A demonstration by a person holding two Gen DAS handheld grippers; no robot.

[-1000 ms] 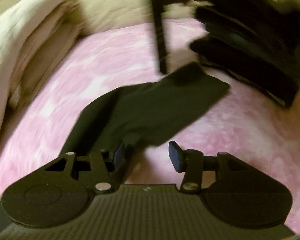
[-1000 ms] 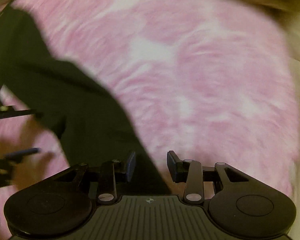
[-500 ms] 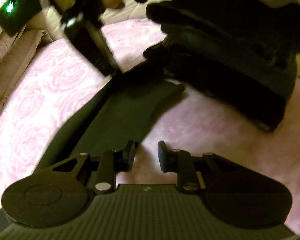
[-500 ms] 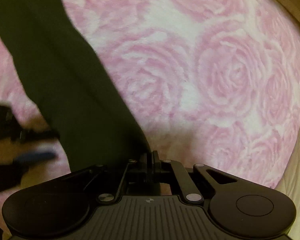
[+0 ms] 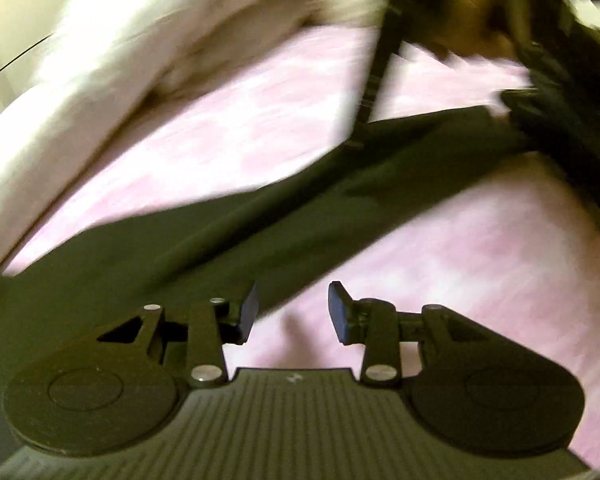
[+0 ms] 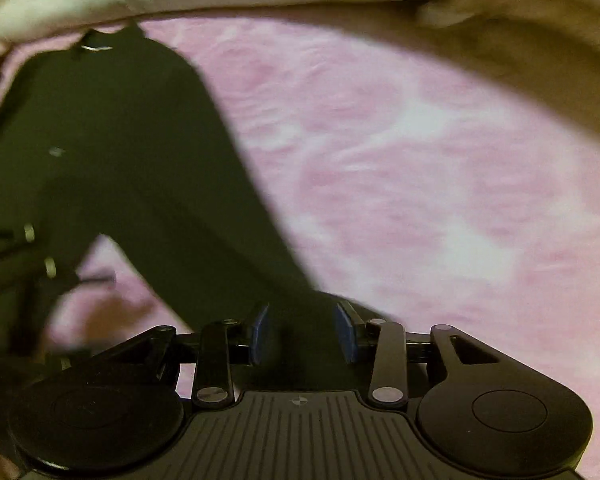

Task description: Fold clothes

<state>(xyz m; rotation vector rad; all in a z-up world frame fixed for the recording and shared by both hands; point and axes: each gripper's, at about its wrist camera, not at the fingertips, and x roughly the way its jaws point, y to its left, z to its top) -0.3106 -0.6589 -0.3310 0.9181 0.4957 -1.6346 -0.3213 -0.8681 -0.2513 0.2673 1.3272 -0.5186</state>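
Your left gripper [image 5: 292, 310] hangs wide apart over the dark garment's [image 5: 260, 220] edge, clamping nothing. Your right gripper [image 6: 302, 334] is also parted, cloth lying between its pads, likely for pinching. The garment lies stretched long across the pink blanket [image 6: 420, 180].

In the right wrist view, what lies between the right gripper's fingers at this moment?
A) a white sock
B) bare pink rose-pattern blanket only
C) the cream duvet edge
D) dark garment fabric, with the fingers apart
D: the right gripper has its blue-padded fingers apart, and the dark garment runs down into the gap between them, over the pink blanket.
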